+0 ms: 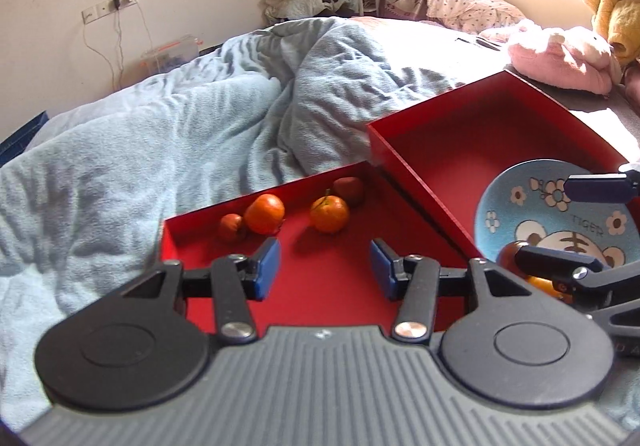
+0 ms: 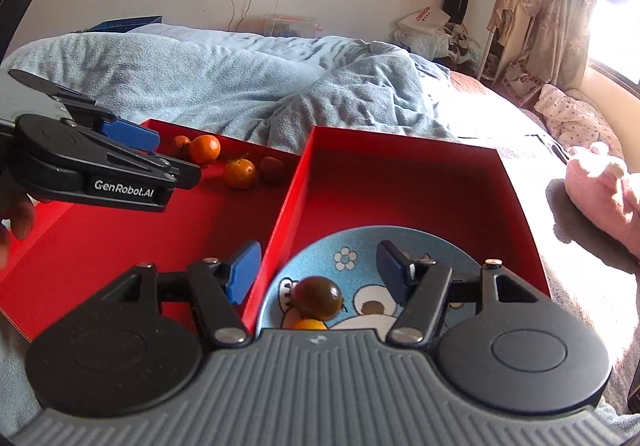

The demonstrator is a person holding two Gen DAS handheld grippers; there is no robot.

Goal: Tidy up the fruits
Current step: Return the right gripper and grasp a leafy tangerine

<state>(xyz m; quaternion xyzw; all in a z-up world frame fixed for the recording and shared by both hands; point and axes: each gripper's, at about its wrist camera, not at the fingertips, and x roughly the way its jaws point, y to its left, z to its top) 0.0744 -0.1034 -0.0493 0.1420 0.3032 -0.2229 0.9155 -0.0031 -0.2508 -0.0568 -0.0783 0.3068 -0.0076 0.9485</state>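
Two oranges and two small dark red fruits lie at the far end of the left red box. My left gripper hovers over this box, open, with nothing between its blue pads. The right red box holds a blue tiger plate carrying a dark round fruit and an orange one, partly hidden. My right gripper hangs open above the plate's left side and the wall between the boxes, touching no fruit.
Both boxes rest on a bed with a rumpled light blue blanket. A pink plush lies to the right. The left gripper crosses the right wrist view at left, a hand behind it. Clothes pile up by the far wall.
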